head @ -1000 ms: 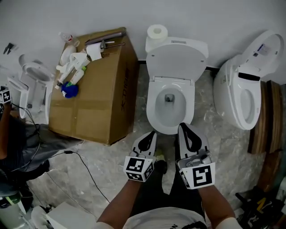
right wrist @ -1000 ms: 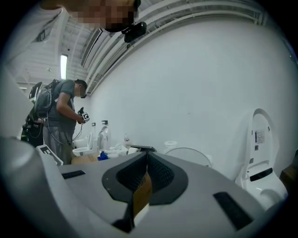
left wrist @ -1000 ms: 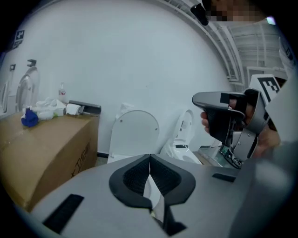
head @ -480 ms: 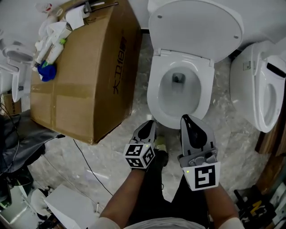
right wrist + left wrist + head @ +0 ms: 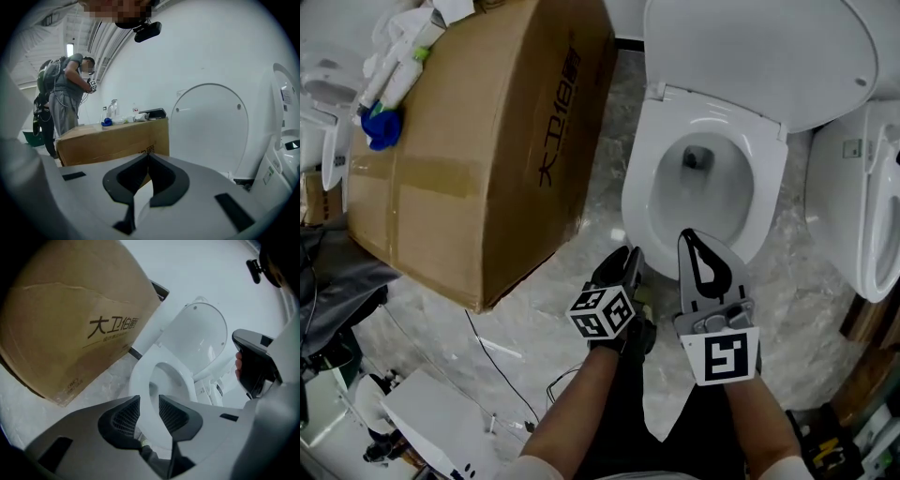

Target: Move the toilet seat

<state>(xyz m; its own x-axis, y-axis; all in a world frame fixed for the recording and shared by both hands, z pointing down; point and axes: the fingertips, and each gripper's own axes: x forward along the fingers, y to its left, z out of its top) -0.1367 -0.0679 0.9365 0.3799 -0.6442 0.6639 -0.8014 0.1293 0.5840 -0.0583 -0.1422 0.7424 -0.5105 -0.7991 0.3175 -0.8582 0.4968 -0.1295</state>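
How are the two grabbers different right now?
The left gripper has its jaws apart; they have just been opening, and the toilet's front edge shows in the gap, not pinched. The right gripper has its jaw tips together on nothing. The left gripper is rolled to one side, while the right gripper sits flat. Both have dark pads and point toward the toilet, close to its front.
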